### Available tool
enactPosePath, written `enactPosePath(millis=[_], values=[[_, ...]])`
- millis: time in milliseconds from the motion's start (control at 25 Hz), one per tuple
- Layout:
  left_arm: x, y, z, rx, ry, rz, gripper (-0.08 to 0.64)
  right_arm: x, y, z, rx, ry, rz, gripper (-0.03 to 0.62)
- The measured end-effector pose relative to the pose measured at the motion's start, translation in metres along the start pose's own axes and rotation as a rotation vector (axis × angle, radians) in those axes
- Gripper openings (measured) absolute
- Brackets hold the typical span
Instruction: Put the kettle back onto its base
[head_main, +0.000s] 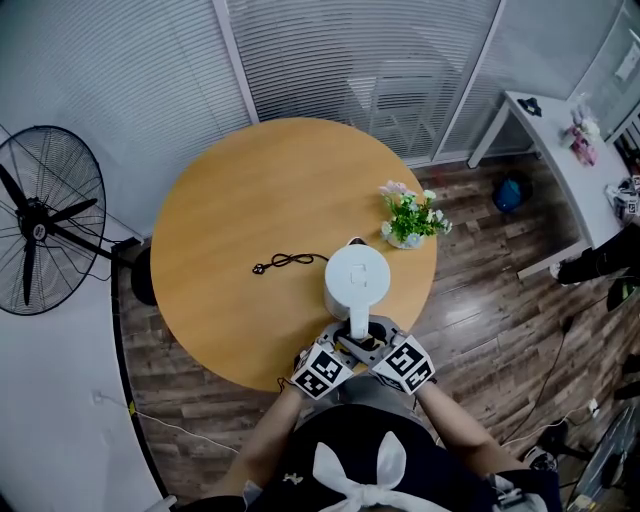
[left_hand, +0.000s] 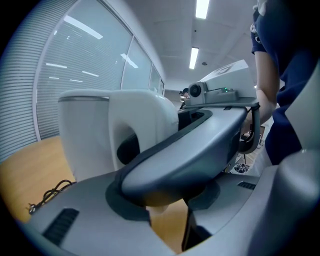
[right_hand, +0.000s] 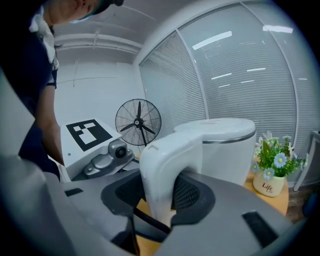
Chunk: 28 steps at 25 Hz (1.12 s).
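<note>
The white kettle (head_main: 356, 278) stands near the front edge of the round wooden table (head_main: 230, 200), with its handle (head_main: 358, 322) towards me. Its base does not show; a black cord (head_main: 288, 262) runs from the left up to the kettle. Both grippers meet at the handle. In the right gripper view, my right gripper (right_hand: 157, 200) is shut on the handle (right_hand: 160, 170), below the kettle body (right_hand: 225, 150). My left gripper (left_hand: 167, 200) closes on the same handle (left_hand: 145, 125) from the other side, though the right gripper's finger (left_hand: 200, 145) lies across its jaws and hides most of the contact.
A small pot of flowers (head_main: 410, 218) sits just right of the kettle. A standing fan (head_main: 40, 220) is on the floor at the left. A white side table (head_main: 560, 130) stands at the right and a chair (head_main: 395, 100) behind the round table.
</note>
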<state>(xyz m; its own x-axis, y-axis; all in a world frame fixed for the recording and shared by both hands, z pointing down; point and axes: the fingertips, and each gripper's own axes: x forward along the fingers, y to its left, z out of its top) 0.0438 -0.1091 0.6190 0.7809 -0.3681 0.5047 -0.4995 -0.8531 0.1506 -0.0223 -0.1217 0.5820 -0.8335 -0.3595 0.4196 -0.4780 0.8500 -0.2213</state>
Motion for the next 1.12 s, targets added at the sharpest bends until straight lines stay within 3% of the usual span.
enactPosePath(millis=[240, 480, 800, 1120], values=[[-0.002, 0.005, -0.002, -0.005, -0.002, 0.01, 0.158, 0.005, 0.001, 0.001, -0.019, 0.006, 0.018, 0.161], [-0.004, 0.007, -0.01, -0.061, -0.017, 0.021, 0.152, 0.007, 0.007, -0.002, -0.006, 0.005, 0.029, 0.161], [-0.002, 0.011, -0.01, -0.057, -0.017, 0.01, 0.15, 0.009, 0.003, 0.0, -0.006, -0.013, 0.039, 0.161], [0.007, 0.035, 0.001, -0.062, -0.025, 0.046, 0.15, 0.019, -0.02, 0.009, -0.009, -0.02, 0.046, 0.161]])
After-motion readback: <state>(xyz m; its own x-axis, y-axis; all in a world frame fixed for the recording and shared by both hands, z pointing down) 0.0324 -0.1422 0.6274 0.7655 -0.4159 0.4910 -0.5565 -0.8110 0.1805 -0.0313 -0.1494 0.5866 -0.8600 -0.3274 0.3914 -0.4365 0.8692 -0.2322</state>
